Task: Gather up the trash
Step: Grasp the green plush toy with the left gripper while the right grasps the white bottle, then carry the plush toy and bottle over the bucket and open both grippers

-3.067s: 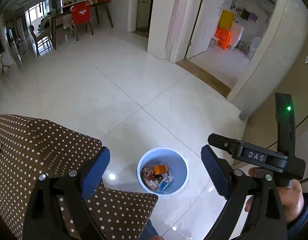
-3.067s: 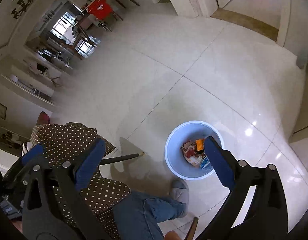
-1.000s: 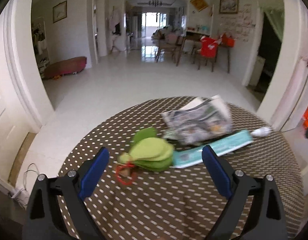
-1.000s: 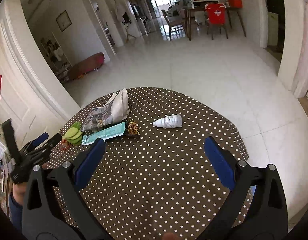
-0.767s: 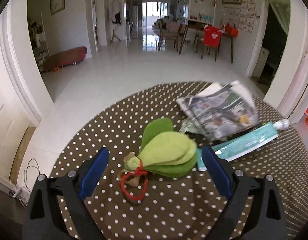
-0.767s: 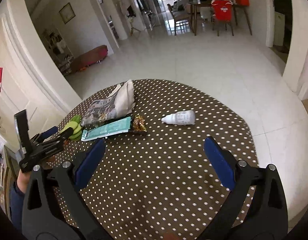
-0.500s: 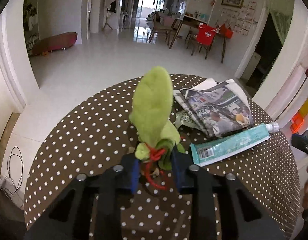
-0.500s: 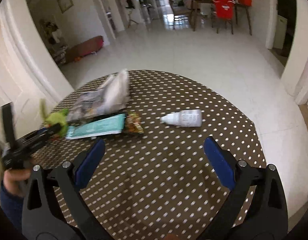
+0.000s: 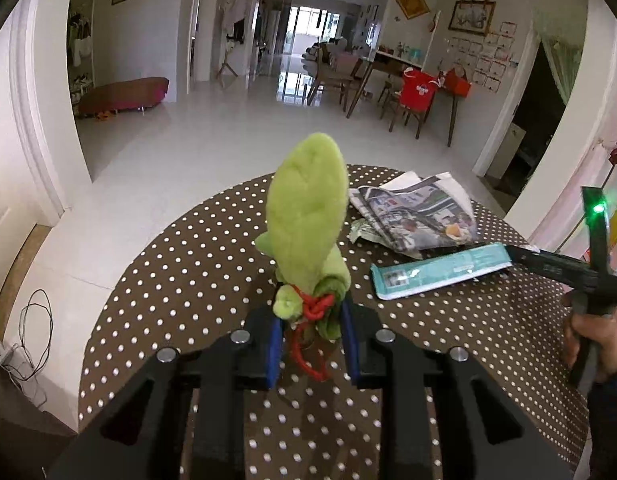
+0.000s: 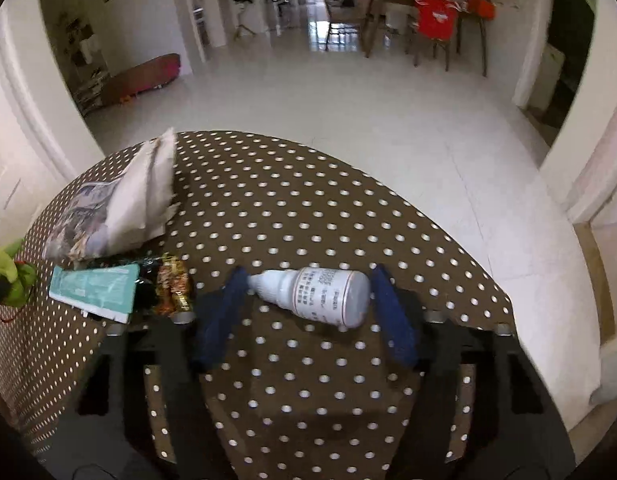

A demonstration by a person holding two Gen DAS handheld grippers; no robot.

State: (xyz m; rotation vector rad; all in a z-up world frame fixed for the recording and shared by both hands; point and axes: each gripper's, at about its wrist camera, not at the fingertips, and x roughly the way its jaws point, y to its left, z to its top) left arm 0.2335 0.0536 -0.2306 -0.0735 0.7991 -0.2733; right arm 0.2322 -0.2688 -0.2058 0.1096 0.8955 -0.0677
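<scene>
Round table (image 9: 196, 264) in a brown polka-dot cloth fills the lower half of both wrist views, white tiled floor and a dining area behind it.

Left gripper (image 9: 311, 344): jaws nearly together, clamped on the knotted base of the green leaf bundle (image 9: 308, 216), centre of the left view. Bundle sticks up from the pads, red cord (image 9: 308, 354) dangling between them. Looks lifted or at least tipped upright; can't confirm it's clear of the cloth.

Right gripper (image 10: 308, 312): jaws have just been closing, now about half open, with the white dropper bottle (image 10: 316, 294) lying on its side between them, centre of the right view. Left pad (image 10: 224, 312) sits right at the nozzle tip, right pad close to the bottle's base. View is motion-blurred, so contact isn't certain; I'd call it not gripped yet.

Progress, my read: early. One item in hand, a second about to be grabbed, neither binned. No bin in either view.

Left on the table:
- crumpled newspaper (image 9: 420, 212), upper right of the left view
- teal toothpaste tube (image 9: 436, 274) just below it, touching or nearly
- shiny candy wrapper (image 10: 170, 284) beside the tube's end, left-centre of the right view

Obstructions: none around the bottle, bare cloth on all sides. Wrapper is near the right gripper's left finger but apart from it. Person's hand (image 9: 596, 332) holding the right gripper shows at the right edge of the left view, clear of the left grip.
</scene>
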